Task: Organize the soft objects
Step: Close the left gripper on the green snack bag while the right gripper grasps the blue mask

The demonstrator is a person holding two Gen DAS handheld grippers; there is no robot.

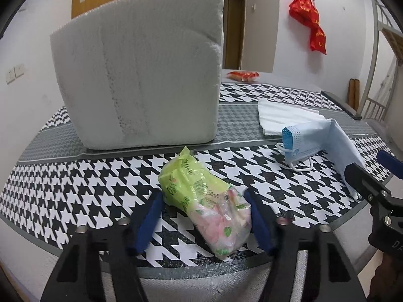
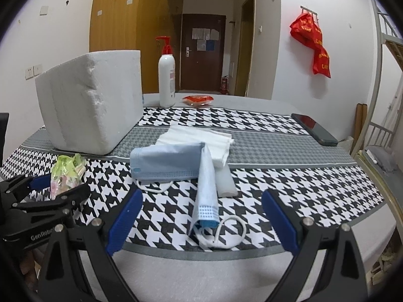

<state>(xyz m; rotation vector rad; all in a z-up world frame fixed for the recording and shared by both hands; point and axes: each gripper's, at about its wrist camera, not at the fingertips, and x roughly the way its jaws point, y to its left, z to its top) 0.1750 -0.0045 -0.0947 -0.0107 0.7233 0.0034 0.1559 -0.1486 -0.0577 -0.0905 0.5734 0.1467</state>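
Observation:
A crumpled green and pink plastic bag [image 1: 204,201] lies on the houndstooth table between the open fingers of my left gripper [image 1: 202,216]; the blue pads stand on both sides of it, and touch cannot be told. It also shows in the right wrist view [image 2: 66,173]. A blue face mask [image 2: 176,168] lies bent, one end between the open fingers of my right gripper [image 2: 201,224], which is open and empty. The mask also shows in the left wrist view [image 1: 317,141]. A white folded cloth [image 2: 201,138] lies behind the mask. A large white foam box [image 1: 141,80] stands behind the bag.
A white pump bottle [image 2: 166,80] and a red packet [image 2: 197,100] stand at the table's far side. A dark phone [image 2: 314,128] lies at the right. A red bag [image 2: 312,42] hangs on the wall. A bed frame [image 2: 382,115] is at the right.

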